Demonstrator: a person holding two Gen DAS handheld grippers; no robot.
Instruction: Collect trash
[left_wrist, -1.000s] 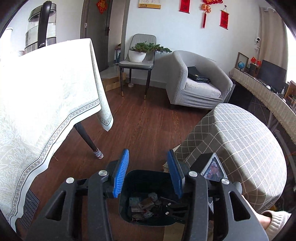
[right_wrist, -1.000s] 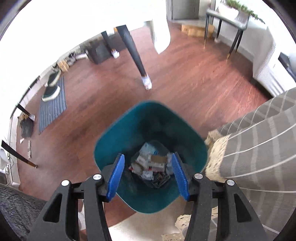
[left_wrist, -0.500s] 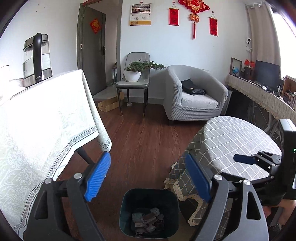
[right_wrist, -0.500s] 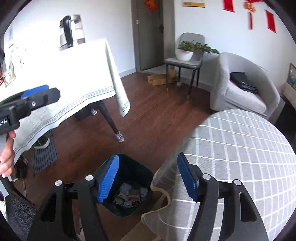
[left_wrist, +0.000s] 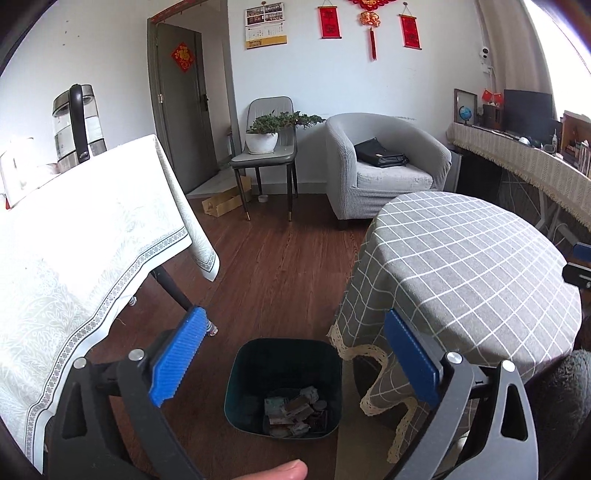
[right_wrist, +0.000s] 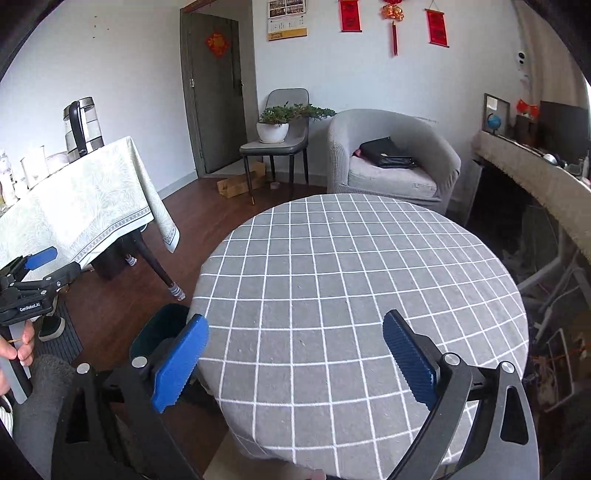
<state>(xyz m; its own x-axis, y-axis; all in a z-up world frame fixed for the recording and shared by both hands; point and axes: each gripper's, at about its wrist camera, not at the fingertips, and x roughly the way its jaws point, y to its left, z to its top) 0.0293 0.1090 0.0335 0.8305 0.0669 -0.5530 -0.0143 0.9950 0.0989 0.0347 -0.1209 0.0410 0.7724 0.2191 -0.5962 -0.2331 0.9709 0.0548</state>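
Left hand-held gripper (left_wrist: 293, 363) spread wide, nothing between its blue pads (left_wrist: 176, 356); jaws just been opening. Hovering over the bin (left_wrist: 283, 391), which stands on the wooden floor (left_wrist: 280, 266) just beside the draped edge of the round surface (left_wrist: 472, 266). Trash (left_wrist: 295, 410) lying in a heap at the bottom of the bin: crumpled wrappers and paper scraps, too small to tell apart. Fingertip (left_wrist: 284, 472) showing at the lower edge of the left view.

Right hand-held gripper (right_wrist: 295, 363) likewise spread wide and empty, jaws just been opening, held above the grey checked cloth of the round surface. Only a sliver of the bin visible in the right view, at the surface's left edge, behind the left pad (right_wrist: 181, 363). Left hand-held gripper also seen at the far left of that view, gripped by a hand (right_wrist: 16, 345).

Second surface (left_wrist: 85, 236) with a pale patterned cloth on the left, kettle (left_wrist: 75, 127) standing on it. Armchair (left_wrist: 384, 166) with a black bag (left_wrist: 380, 153) on its seat near the back wall; beside it a chair (left_wrist: 267, 147) bearing a potted plant (left_wrist: 273, 127).
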